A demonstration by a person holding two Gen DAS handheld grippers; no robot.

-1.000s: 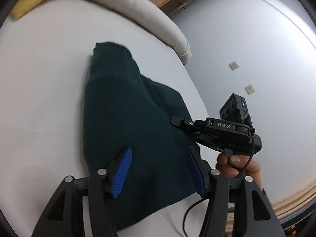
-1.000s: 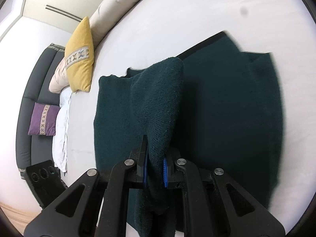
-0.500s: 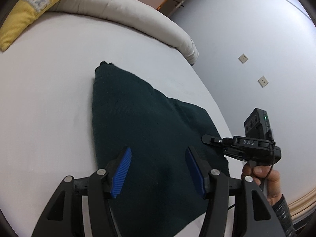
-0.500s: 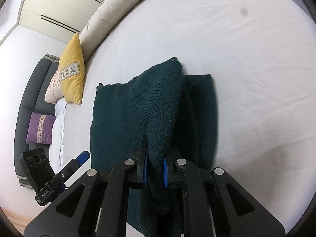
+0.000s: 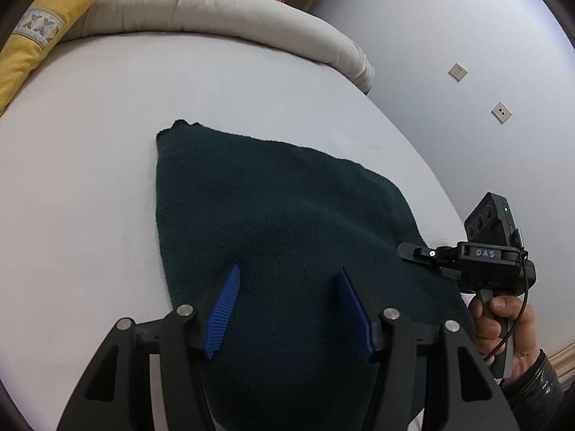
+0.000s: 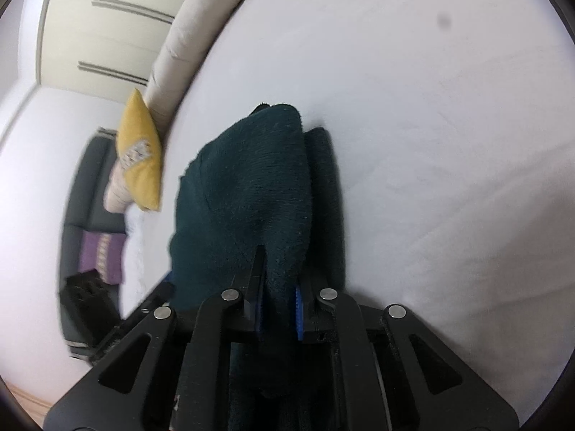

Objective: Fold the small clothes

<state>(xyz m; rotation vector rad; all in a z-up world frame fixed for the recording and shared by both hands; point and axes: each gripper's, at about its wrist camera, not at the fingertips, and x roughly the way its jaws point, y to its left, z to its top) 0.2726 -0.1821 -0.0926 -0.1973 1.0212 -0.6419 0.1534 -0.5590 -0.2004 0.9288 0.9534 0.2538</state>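
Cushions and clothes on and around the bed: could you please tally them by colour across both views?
Yellow: 1, the yellow cushion
Purple: 1, the purple cushion
Dark green: 1, the garment, pinched by the right gripper
Total: 3

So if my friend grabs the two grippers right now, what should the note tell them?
Left gripper: open, hovering over the green cloth, holding nothing.
Right gripper: shut on a fold of the cloth, lifting it.
The cloth lies on the white bed, partly doubled over.
Done: one fold is under way.
Left: lay the held part down, let go, smooth it and probably fold again.
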